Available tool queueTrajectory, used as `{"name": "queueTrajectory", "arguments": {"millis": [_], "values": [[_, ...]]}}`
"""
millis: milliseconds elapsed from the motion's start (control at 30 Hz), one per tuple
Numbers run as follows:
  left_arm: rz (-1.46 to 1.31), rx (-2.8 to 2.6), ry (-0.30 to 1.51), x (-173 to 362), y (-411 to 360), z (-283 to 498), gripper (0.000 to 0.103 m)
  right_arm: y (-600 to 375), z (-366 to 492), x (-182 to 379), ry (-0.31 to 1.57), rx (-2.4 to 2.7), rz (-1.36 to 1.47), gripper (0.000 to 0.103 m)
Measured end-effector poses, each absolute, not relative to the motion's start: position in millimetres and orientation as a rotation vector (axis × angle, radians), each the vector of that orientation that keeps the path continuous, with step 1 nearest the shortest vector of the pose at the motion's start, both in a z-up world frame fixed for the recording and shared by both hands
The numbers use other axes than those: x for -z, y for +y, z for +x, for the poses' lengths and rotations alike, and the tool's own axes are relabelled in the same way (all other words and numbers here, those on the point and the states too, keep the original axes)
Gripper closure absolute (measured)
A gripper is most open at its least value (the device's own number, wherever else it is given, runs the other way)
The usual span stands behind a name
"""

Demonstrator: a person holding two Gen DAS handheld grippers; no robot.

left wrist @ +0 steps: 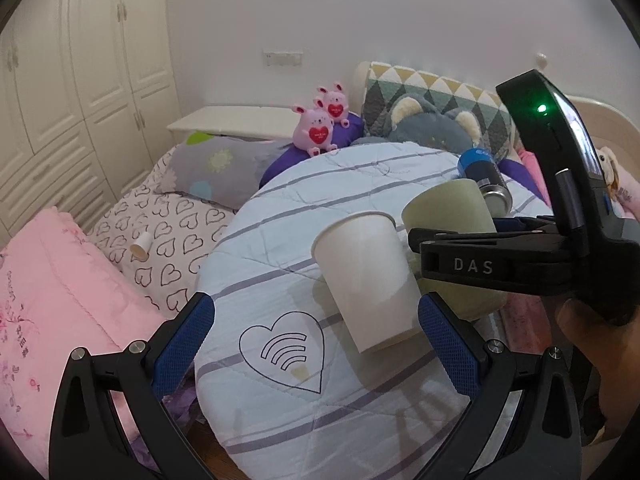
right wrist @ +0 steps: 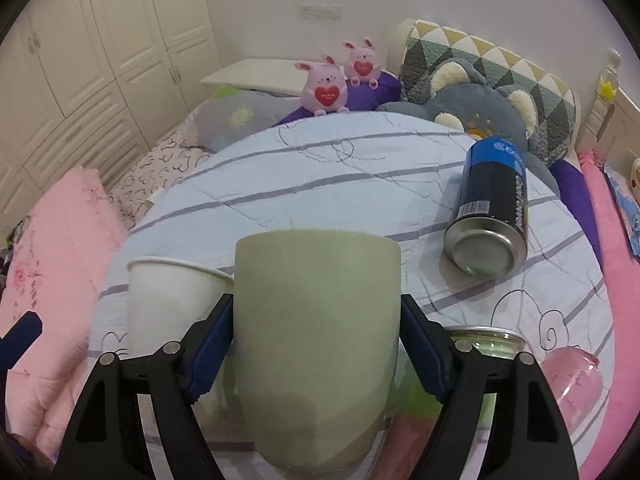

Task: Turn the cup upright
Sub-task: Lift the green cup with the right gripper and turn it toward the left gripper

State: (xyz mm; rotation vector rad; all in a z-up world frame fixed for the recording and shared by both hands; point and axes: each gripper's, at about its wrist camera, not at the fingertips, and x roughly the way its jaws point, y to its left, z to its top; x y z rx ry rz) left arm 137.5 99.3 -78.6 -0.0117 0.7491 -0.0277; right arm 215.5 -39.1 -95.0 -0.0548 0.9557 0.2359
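The right gripper (right wrist: 316, 344) is clamped around the green cup (right wrist: 316, 320), wide end up, right beside the white paper cup (right wrist: 168, 304). The left gripper (left wrist: 316, 340) hangs released in front of the paper cup.

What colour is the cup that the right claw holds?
Pale green. The cup shows best in the right wrist view, between the pads of the right claw.
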Motion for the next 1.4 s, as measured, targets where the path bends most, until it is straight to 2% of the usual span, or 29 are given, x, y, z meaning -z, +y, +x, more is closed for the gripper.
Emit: {"name": "queueTrajectory", "arguments": {"millis": [667, 967, 1167, 1400], "values": [[0.03, 0.097, 0.686, 50, 78, 49, 0.0, -55, 127, 42, 0.81, -0.356, 0.001, 0.023], [0.058, 0.213, 0.724, 61, 63, 4, 0.0, -60, 75, 50, 0.932, -0.472, 0.015, 0.023], [0.066, 0.241, 0.765, 73, 57, 6, 0.0, -57, 94, 88, 1.074, -0.496, 0.075, 0.023], [0.037, 0.223, 0.806, 84, 59, 28, 0.0, -48, 114, 101, 1.082, -0.475, 0.107, 0.022]]}}
